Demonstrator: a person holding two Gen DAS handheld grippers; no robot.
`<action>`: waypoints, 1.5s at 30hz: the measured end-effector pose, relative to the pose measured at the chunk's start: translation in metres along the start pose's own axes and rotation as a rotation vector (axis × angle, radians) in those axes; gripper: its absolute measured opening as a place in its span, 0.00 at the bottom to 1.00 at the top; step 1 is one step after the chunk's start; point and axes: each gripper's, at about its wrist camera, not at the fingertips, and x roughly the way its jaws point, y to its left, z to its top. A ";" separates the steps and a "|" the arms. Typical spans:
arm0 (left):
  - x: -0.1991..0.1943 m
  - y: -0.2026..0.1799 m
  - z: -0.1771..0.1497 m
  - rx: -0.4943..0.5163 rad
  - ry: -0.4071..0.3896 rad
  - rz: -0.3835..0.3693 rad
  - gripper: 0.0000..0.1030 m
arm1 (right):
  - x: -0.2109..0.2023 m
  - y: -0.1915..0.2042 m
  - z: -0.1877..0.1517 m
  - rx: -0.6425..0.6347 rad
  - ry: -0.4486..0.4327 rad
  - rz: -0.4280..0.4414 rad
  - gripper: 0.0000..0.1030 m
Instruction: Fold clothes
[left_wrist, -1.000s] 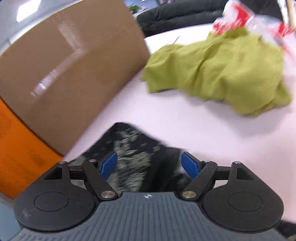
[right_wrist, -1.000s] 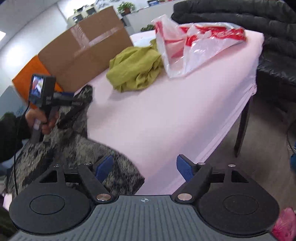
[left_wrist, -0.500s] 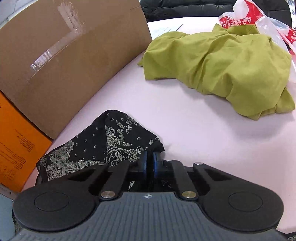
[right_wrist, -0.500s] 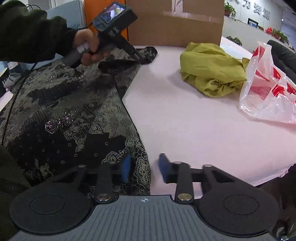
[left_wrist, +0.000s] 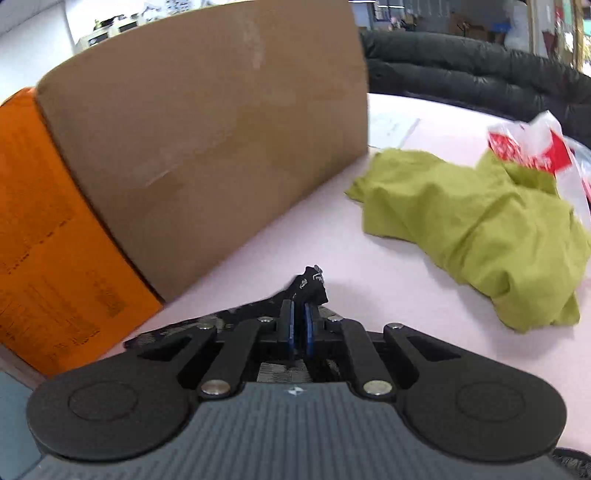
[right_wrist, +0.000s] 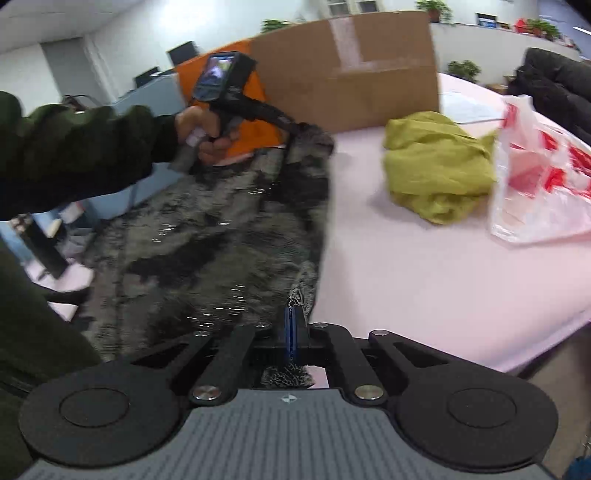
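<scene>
A black garment with a pale lace-like pattern (right_wrist: 229, 236) is stretched between my two grippers, lifted over the left edge of the pink table (right_wrist: 424, 280). My left gripper (left_wrist: 300, 317) is shut on its far corner (left_wrist: 310, 286), which pokes out past the blue pads. It also shows in the right wrist view (right_wrist: 291, 127), held in the person's hand. My right gripper (right_wrist: 291, 325) is shut on the garment's near edge. The garment's lower part hangs out of sight.
A crumpled olive-green garment (left_wrist: 476, 229) lies on the table, also seen in the right wrist view (right_wrist: 436, 166). A red-and-white plastic bag (right_wrist: 543, 173) lies right of it. A large cardboard box (left_wrist: 207, 125) and an orange box (left_wrist: 48, 236) stand along the table's far-left side. A dark sofa (left_wrist: 480, 77) is behind.
Both grippers went from open to shut on the black patterned garment, left first. They have since lifted it, stretched between them, off the table edge.
</scene>
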 end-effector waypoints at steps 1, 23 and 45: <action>-0.003 0.009 0.000 -0.010 -0.002 0.013 0.05 | 0.000 0.008 0.002 -0.013 0.004 0.023 0.02; 0.012 0.120 -0.090 -0.186 0.240 0.317 0.30 | 0.100 0.061 -0.040 0.029 0.309 0.205 0.08; -0.089 0.072 -0.133 -0.210 0.185 0.250 0.61 | 0.104 0.103 -0.025 -0.094 0.216 0.264 0.64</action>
